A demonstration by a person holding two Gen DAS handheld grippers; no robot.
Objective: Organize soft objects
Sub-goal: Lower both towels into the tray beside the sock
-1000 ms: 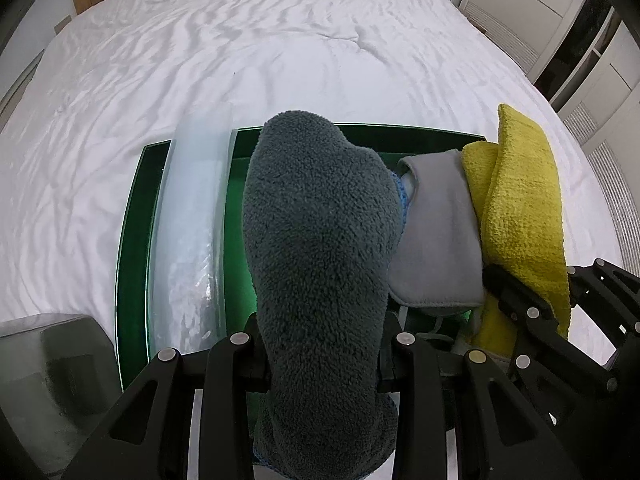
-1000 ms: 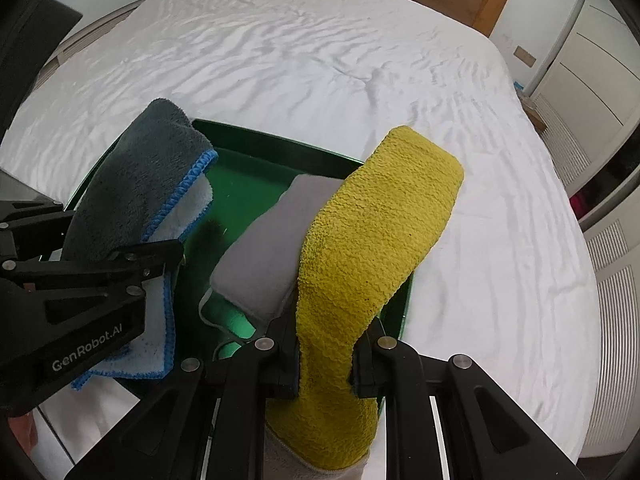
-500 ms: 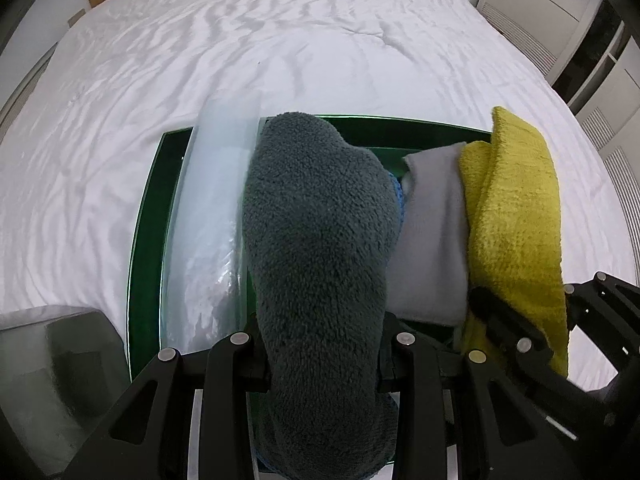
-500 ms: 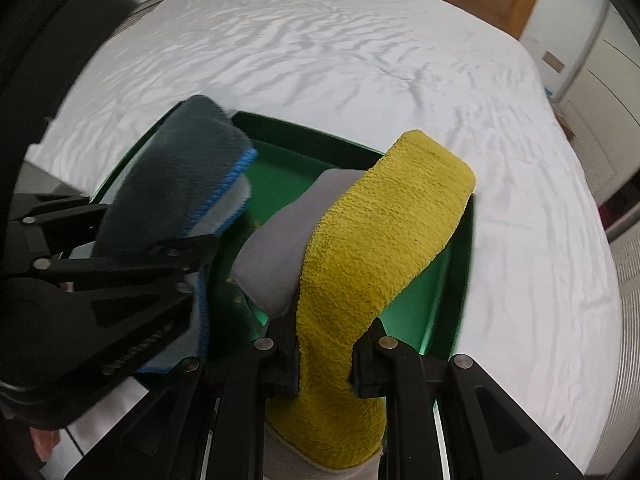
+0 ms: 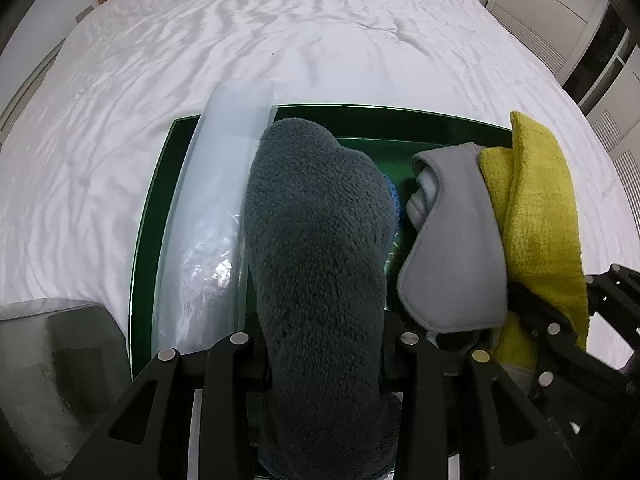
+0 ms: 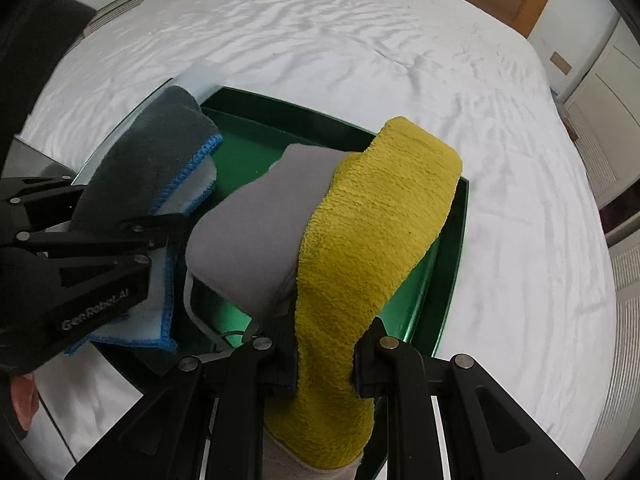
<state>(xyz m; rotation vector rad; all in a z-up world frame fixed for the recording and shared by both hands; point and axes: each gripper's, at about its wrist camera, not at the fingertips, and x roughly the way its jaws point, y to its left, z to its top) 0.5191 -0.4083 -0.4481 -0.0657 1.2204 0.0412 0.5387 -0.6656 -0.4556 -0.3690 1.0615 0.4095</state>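
Gripping from the left side, the left gripper (image 5: 322, 360) is holding a folded dark grey fleece cloth (image 5: 316, 248) with blue-stitched edging; its jaws are easing apart at this moment, yet the cloth is still filling the narrow gap and pressing against both fingers (image 5: 236, 356). That cloth is hanging over a green tray (image 5: 144, 216) that is lying on a white bed (image 5: 280, 32), with a clear plastic sheet (image 5: 216, 184) lying along the tray's left part. Moving rightward, a grey cloth (image 6: 256, 232) is draping just beside a yellow terry cloth (image 6: 376, 216), touching it. The right gripper (image 6: 324, 360) is clamping the yellow cloth between nearly closed fingers (image 6: 366, 364), above the tray's right side. Showing on the left gripper's black body in the right wrist view, white lettering is reading "GenRobot.AI" (image 6: 94, 312).
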